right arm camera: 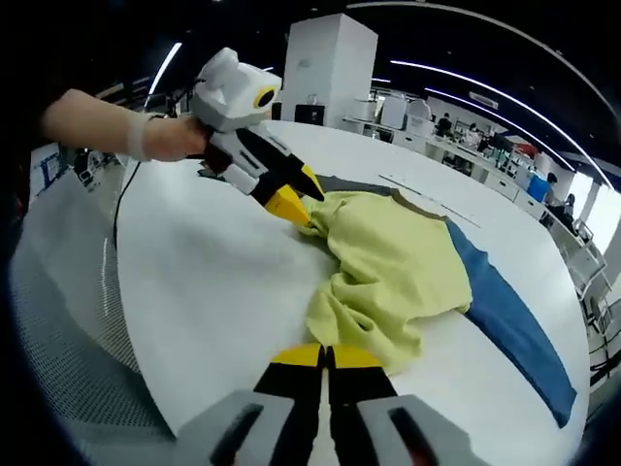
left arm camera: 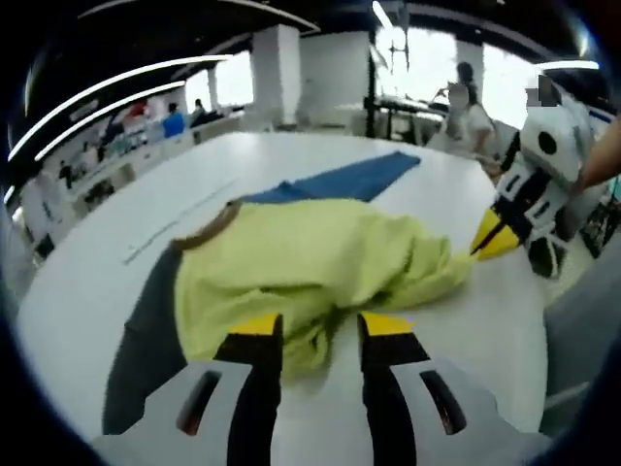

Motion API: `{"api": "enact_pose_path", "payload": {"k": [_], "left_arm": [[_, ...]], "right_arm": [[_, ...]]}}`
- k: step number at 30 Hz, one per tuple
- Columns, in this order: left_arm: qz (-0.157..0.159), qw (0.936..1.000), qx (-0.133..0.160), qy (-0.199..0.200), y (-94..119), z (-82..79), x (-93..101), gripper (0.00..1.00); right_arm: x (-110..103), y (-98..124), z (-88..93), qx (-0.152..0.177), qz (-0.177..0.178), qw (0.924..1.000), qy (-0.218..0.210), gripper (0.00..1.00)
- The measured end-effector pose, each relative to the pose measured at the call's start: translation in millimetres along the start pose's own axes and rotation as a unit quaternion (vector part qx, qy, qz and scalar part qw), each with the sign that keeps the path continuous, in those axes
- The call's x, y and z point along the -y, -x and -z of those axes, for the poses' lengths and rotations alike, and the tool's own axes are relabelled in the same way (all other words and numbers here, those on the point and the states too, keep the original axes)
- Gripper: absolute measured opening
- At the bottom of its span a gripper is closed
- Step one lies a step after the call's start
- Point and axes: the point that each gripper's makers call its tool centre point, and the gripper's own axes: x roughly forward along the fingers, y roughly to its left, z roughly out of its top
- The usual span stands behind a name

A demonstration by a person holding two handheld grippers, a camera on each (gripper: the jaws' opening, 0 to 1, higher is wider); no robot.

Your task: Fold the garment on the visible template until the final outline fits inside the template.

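The left gripper (left arm camera: 318, 330) sat with its jaws parted, a bunched hem of the yellow-green garment (left arm camera: 320, 257) lying between the yellow tips without being clearly pinched, probably poised to grip for a fold. The garment lay crumpled on the white table (left arm camera: 116, 291), over a dark grey and blue template (left arm camera: 354, 180). To the right, the right gripper (right arm camera: 325, 357) was closed, seemingly nipping the garment's near edge.
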Motion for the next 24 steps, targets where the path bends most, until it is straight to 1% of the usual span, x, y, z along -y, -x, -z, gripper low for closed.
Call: {"api": "enact_pose_path", "payload": {"k": [1,3,7,9,10,12,13,14,15,18,20,22,23,24], "left_arm": [[-0.005,0.9998,-0.006,-0.02,-3.1,0.8,-0.8,0.26],[-0.006,0.9993,-0.007,-0.036,-8.2,0.4,-0.5,0.24],[-0.009,0.9984,-0.017,-0.053,-18.9,2.1,-1.2,0.22],[-0.014,0.9976,-0.027,-0.062,-22.4,4.8,-4.1,0.17],[-0.013,0.9964,-0.035,-0.075,-23.9,7.4,-5.8,0.13],[-0.016,0.9965,-0.041,-0.071,-25.9,8.8,-10.1,0.08],[-0.013,0.9974,-0.038,-0.06,-25.8,7.9,-10.6,0.06],[-0.007,0.9985,-0.038,-0.038,-25.1,7.4,-10.0,0.04],[-0.006,0.9986,-0.039,-0.035,-23.9,6.8,-11.1,0.01],[0.002,0.999,-0.038,-0.025,-19.1,2.9,-13.2,0.01],[0.008,0.9994,-0.034,-0.008,-14.7,-0.2,-15.1,0.01],[0.01,0.9995,-0.029,0.0,-10.1,-4.1,-17.2,0.01],[0.01,0.9996,-0.023,0.015,-7.5,-7.5,-19.1,0.01],[0.01,0.9995,-0.021,0.021,-5.9,-9.2,-20.9,0.0]], "right_arm": [[0.5,0.2,-0.2,0.001,0.001,1.0,-0.002,0.0],[1.3,1.0,0.1,0.001,0.002,1.0,-0.004,0.0],[2.3,3.0,-1.9,0.005,0.002,0.9999,-0.01,0.0],[3.0,4.4,-2.7,0.006,0.003,0.9999,-0.011,0.0],[3.0,5.6,-3.9,0.009,0.002,0.9998,-0.015,0.0],[3.2,6.9,-5.7,0.011,0.001,0.9998,-0.018,0.0],[3.7,7.3,-7.2,0.012,0.002,0.9998,-0.017,0.0],[4.2,8.2,-8.0,0.014,0.002,0.9997,-0.018,0.0],[5.6,9.3,-10.1,0.016,0.003,0.9997,-0.019,0.0],[10.4,13.3,-14.8,0.021,0.008,0.9996,-0.019,0.0],[15.6,16.4,-19.1,0.026,0.013,0.9994,-0.02,0.0],[20.9,18.9,-24.4,0.033,0.017,0.999,-0.025,0.0],[24.6,20.6,-27.7,0.036,0.02,0.9988,-0.025,0.0],[27.2,22.0,-29.8,0.039,0.024,0.9987,-0.024,0.0]]}}
